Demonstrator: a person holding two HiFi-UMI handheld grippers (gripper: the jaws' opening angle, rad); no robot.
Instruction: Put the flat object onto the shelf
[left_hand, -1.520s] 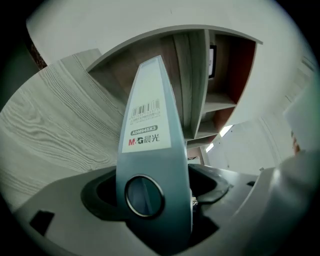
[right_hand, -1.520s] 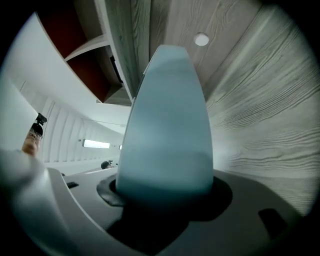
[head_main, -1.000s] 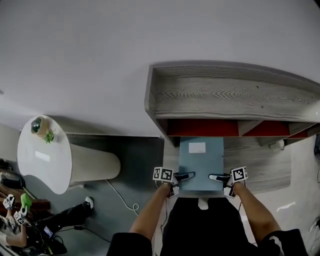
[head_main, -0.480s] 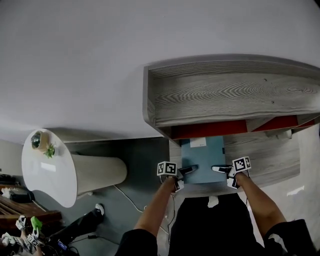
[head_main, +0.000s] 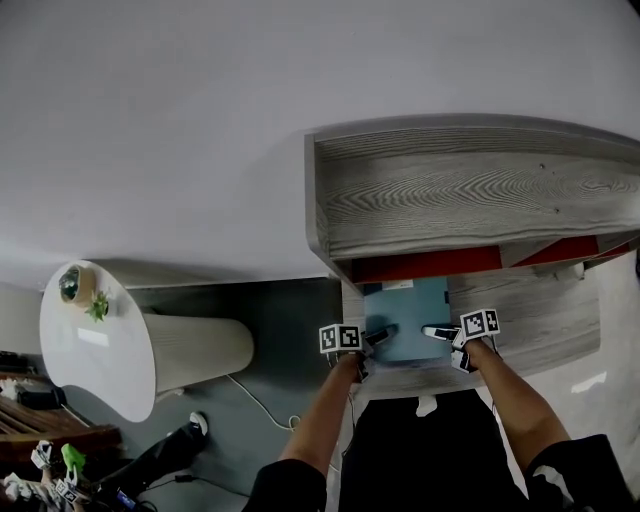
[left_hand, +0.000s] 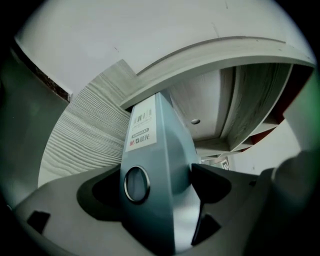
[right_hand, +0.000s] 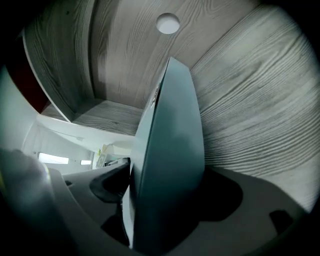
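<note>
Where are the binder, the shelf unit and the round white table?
binder (head_main: 408, 318): head view, middle of its blue cover.
shelf unit (head_main: 470, 190): head view, top board.
round white table (head_main: 95, 350): head view, tabletop.

Both forearms (head_main: 322, 415) reach up toward frame centre. The left gripper (head_main: 384, 331) and right gripper (head_main: 433, 331) face each other, jaws opening round the binder (head_main: 405, 312).

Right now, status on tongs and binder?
Left tongs, right tongs opening, binder between each pair. Binder flat on shelf, far end under top board. Nothing blocking.
</note>
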